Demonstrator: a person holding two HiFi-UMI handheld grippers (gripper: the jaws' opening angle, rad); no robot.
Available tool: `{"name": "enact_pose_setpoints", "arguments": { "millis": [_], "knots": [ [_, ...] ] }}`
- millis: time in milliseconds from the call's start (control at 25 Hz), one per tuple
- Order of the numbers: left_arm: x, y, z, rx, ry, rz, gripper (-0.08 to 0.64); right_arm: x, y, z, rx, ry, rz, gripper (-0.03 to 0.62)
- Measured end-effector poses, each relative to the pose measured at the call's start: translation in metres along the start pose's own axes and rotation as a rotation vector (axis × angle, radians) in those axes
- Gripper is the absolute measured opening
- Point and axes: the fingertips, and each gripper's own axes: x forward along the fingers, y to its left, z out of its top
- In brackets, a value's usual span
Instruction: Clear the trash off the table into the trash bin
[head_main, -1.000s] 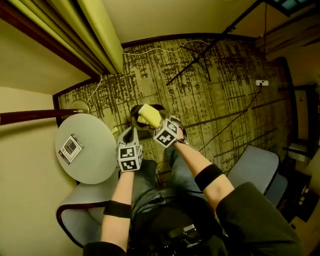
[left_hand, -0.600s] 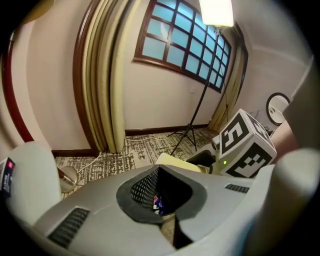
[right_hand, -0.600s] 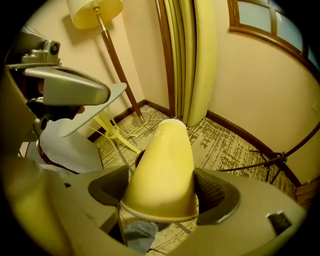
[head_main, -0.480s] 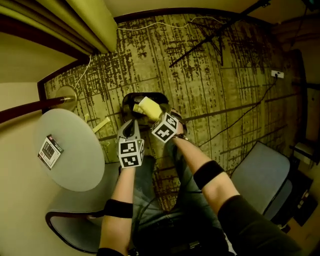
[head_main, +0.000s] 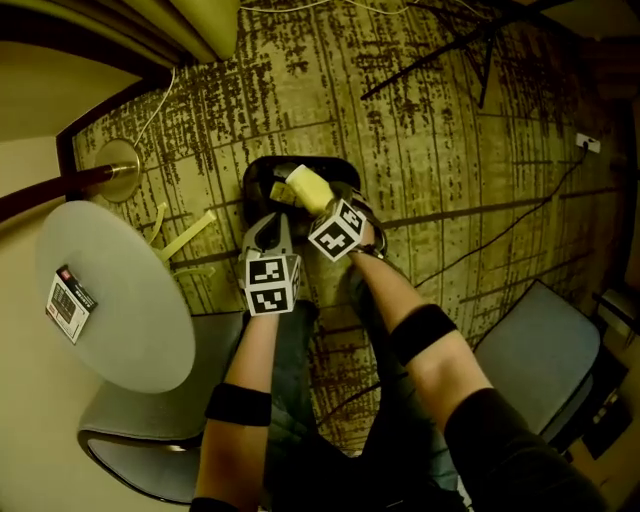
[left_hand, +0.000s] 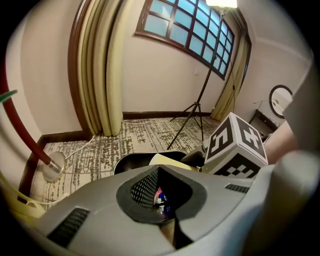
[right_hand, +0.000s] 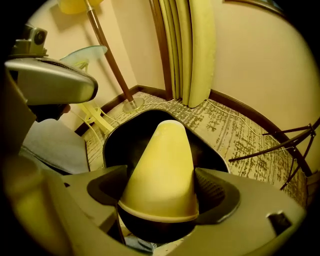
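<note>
A black trash bin (head_main: 258, 178) stands on the patterned carpet in front of my knees. My right gripper (head_main: 318, 202) is shut on a pale yellow paper cup (head_main: 308, 187) and holds it over the bin's opening. In the right gripper view the cup (right_hand: 162, 170) sits between the jaws, bottom end pointing into the bin (right_hand: 118, 142). My left gripper (head_main: 270, 226) hovers at the bin's near rim, shut. In the left gripper view a small colourful wrapper (left_hand: 160, 196) shows pinched where the jaws meet, with the bin (left_hand: 129, 161) just beyond.
A round grey table (head_main: 130, 320) at the left carries a small printed card (head_main: 70, 303). A chair (head_main: 150, 445) stands under it and another chair (head_main: 530, 350) at the right. A lamp base (head_main: 120, 165), pale strips (head_main: 190, 236) and a tripod's legs (head_main: 440, 50) are on the carpet.
Both grippers have dropped toward the bin, the right one carrying the cup down with it. The cup now hangs over the bin's opening.
</note>
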Motion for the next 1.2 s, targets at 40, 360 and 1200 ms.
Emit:
{"name": "enact_pose_setpoints", "arguments": {
  "millis": [40,360,1200],
  "knots": [
    [0.004,0.000,-0.003,-0.003,0.006,-0.004,0.000,0.006,-0.001,-0.002,0.003,0.001,0.000,0.448],
    [0.010,-0.001,-0.016,-0.015,0.023,-0.025,0.000,0.023,-0.008,-0.011,0.005,-0.010,-0.024,0.468],
    [-0.179,-0.035,0.121,-0.065,-0.061,0.000,0.000,-0.241,0.009,0.102,0.018,-0.177,-0.159,0.053]
  ]
}}
